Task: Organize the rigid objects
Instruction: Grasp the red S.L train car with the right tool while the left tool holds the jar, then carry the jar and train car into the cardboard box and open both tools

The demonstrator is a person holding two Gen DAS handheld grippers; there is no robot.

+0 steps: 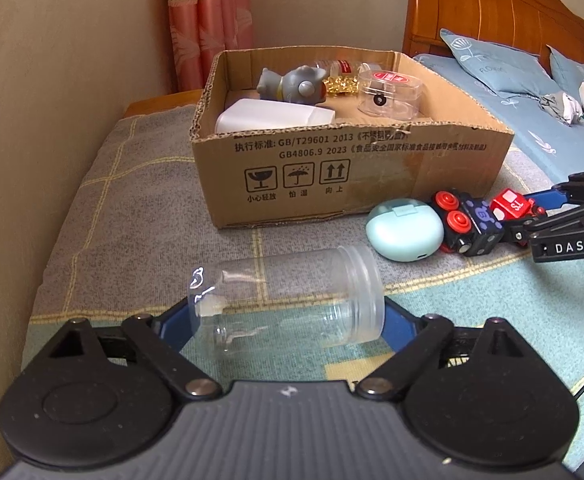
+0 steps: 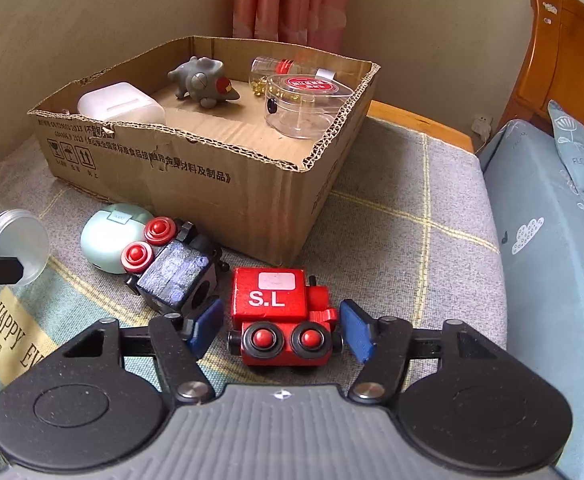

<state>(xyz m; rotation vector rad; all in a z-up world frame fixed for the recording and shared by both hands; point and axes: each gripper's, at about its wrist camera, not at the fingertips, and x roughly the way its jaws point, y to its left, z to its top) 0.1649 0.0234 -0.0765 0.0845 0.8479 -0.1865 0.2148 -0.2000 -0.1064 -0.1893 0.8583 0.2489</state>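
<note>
Your right gripper (image 2: 280,328) has its blue pads closed against the two sides of the red wooden toy engine marked "S.L" (image 2: 270,296). The engine sits on the grey blanket with yellow check lines (image 2: 412,220), its red-button end turned toward you.

Your left gripper (image 1: 286,314) has its fingers spread wide. The clear plastic screw-top jar (image 1: 276,280) lies on its side between them, with its base at one blue finger and its threaded mouth at the other. The pads sit right at both ends, but I cannot tell whether they press on it.

Just left of the engine in the right wrist view is a black-and-blue toy wagon with red wheels (image 2: 172,268), tipped on its side. It touches a mint-green oval plastic case (image 2: 110,236) that lies beside it.

Behind these three stands the open brown cardboard box (image 2: 212,184) with printed handling symbols on its wall. Inside it you have:
- a white rounded plastic case (image 2: 120,106) near the front left corner
- a grey toy figurine (image 2: 202,80) on its side in the middle
- a clear oval plastic container with a red label (image 2: 304,108) at the right wall
- a small clear bottle with a red band (image 2: 288,68) lying behind that container

Blue patterned bedding (image 2: 552,240) runs along the right, with an orange-brown wooden headboard (image 2: 564,60) above it. A pink curtain (image 2: 292,0) hangs behind the box.
</note>
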